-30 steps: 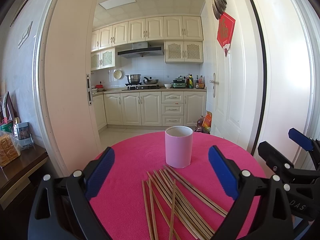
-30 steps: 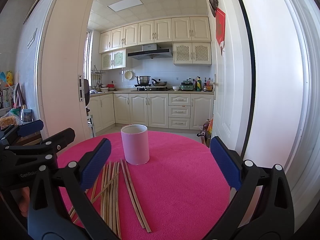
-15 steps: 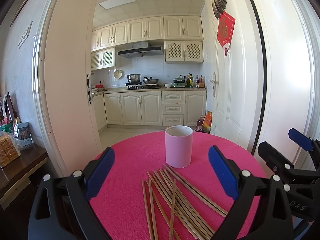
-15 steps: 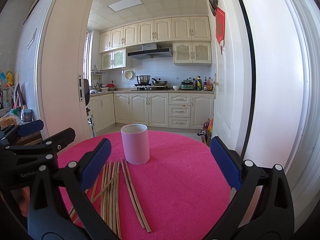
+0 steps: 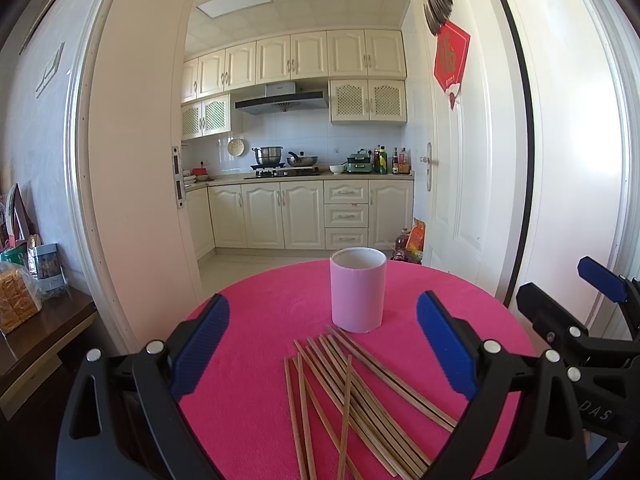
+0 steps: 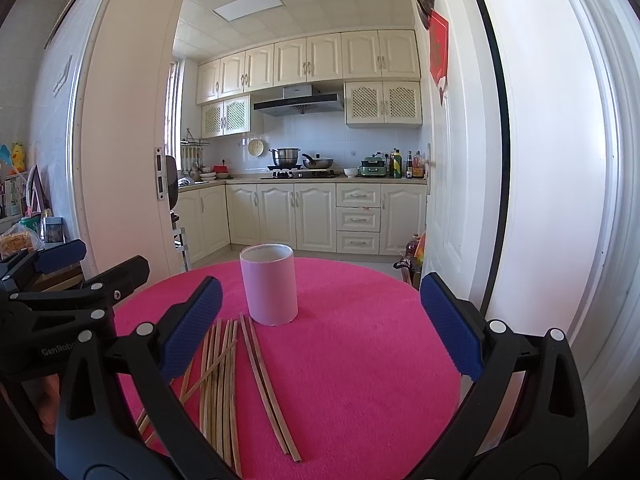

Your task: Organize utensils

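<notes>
On the round pink table (image 5: 256,420) an upright, empty pink cup (image 5: 358,290) is set just behind a loose fan of wooden chopsticks (image 5: 352,392), presumably as their holder, while the left gripper (image 5: 322,344) and right gripper (image 6: 320,324) are held spread wide, grasping nothing.
</notes>
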`<state>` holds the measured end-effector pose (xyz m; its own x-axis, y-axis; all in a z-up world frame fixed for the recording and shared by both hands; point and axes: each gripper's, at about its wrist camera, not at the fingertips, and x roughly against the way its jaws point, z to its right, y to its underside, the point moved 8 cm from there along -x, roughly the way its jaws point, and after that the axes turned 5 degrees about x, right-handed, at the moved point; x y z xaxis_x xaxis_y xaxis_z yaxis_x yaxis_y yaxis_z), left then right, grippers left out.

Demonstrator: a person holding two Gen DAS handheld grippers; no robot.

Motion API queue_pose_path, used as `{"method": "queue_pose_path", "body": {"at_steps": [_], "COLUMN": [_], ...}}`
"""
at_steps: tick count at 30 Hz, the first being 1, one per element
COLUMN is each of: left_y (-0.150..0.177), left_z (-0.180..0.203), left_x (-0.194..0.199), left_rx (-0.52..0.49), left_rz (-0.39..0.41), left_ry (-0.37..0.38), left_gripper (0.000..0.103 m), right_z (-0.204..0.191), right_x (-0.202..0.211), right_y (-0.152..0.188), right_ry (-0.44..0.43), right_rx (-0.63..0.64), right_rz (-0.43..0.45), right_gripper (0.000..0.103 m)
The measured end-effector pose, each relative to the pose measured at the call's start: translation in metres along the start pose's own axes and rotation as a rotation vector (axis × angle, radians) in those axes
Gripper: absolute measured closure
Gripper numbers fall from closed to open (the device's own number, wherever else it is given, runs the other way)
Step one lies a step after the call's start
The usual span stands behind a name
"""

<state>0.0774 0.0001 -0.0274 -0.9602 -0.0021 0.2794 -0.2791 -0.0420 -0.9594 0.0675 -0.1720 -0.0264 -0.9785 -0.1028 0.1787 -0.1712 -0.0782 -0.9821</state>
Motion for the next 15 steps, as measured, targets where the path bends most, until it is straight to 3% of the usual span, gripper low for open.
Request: {"method": "queue_pose_path", "body": {"at_steps": [15], "left_y": [0.0088], "left_z": [-0.0012], "left_x": [-0.0050], "left_rx": [-0.008], "left_rz": [-0.033], "left_ry": [-0.012], "left_gripper": [0.010], "right_z": [0.0010], "right_x": [-0.0043], "right_y": [0.0032], "right_ry": [-0.007], "right_rx": [0.003], "right_rz": [-0.031], "right_gripper": [0.006]}}
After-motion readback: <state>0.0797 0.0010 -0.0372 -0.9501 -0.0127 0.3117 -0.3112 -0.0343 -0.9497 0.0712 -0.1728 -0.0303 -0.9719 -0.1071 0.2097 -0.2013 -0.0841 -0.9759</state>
